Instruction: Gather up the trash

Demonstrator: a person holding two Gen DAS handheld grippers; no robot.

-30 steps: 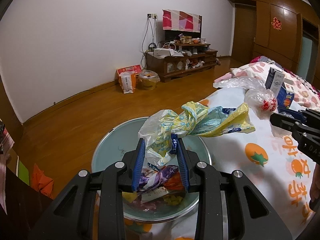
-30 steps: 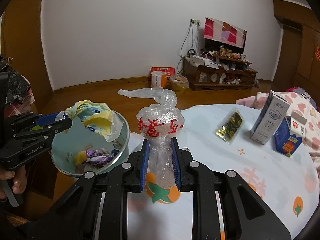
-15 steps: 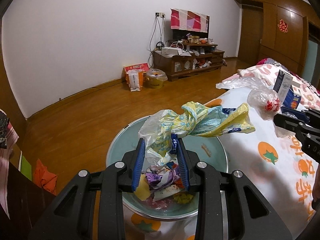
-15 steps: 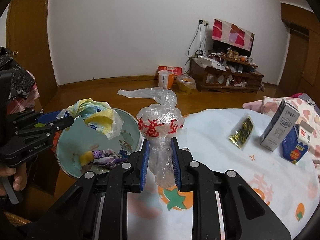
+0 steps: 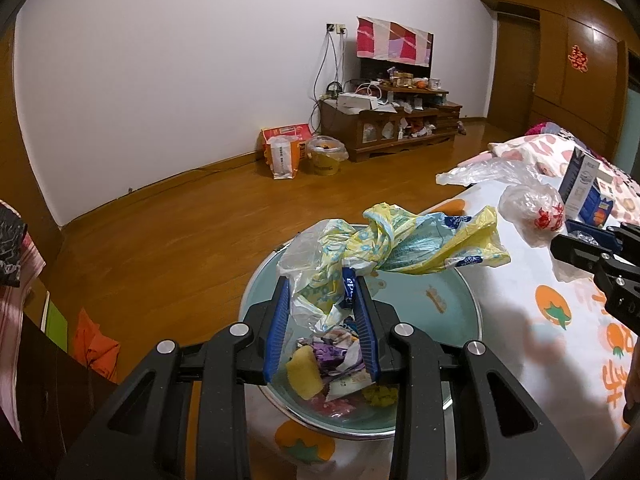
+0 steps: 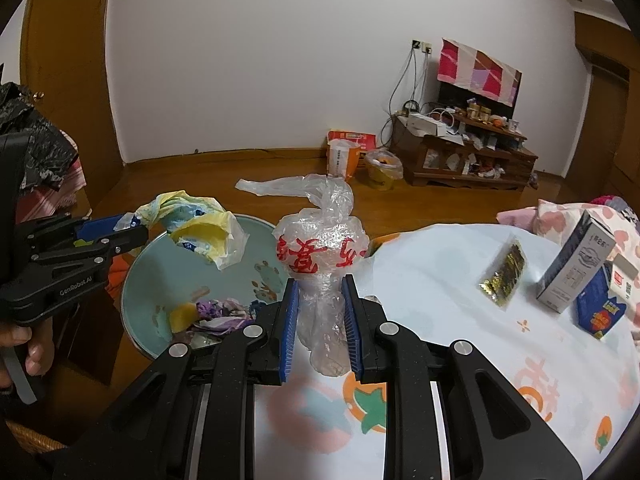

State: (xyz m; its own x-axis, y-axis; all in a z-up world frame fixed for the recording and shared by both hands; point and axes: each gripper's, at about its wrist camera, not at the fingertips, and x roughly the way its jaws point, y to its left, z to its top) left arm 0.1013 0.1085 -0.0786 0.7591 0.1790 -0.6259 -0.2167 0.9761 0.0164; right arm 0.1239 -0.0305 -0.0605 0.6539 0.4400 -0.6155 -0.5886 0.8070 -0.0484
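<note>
Trash is sitting partly in the pale-blue bowl at the table edge: wrappers piled at its bottom. Left gripper is pinching a crumpled yellow-and-white plastic bag, jaws narrowed onto it, hanging it over the bowl. Right gripper is clamping a clear knotted bag with red print, jaws nearly closed on its lower part, just beside the bowl over the tablecloth. Carton and gold packet are sitting farther right.
</note>
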